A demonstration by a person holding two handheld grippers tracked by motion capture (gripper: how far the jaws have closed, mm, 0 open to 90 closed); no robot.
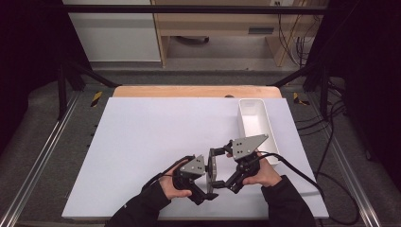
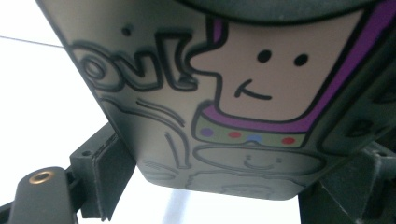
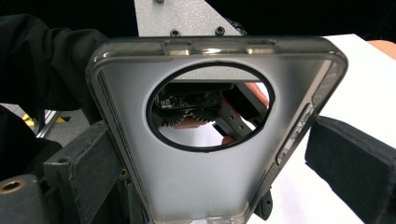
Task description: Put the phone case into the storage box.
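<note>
At the left, the left claw [image 1: 206, 171] is seen near the front edge of the counter [image 1: 142, 137], its jaws standing wide across a phone case [image 1: 211, 170] and appearing to bear on the case's edges. In the left gripper view the printed back of the case [image 2: 224, 107], with a cartoon figure and lettering, is presented close to the camera, one jaw pad lying at its lower left edge. The case is judged to be held up off the counter, edge-on to the high view, so that both claws can reach it at once.

At the centre, the case is found between the two claws, above the counter.

To the right, the right claw [image 1: 218, 166] is set against the same case. In the right gripper view the frosted inner face [image 3: 205, 154] with its round camera opening is shown; the left pad is touching the case's edge, while the right pad stands slightly apart, so a firm grip cannot be confirmed. Further right, a white tray [image 1: 255, 124] rests on the counter, probably the intended destination.
</note>
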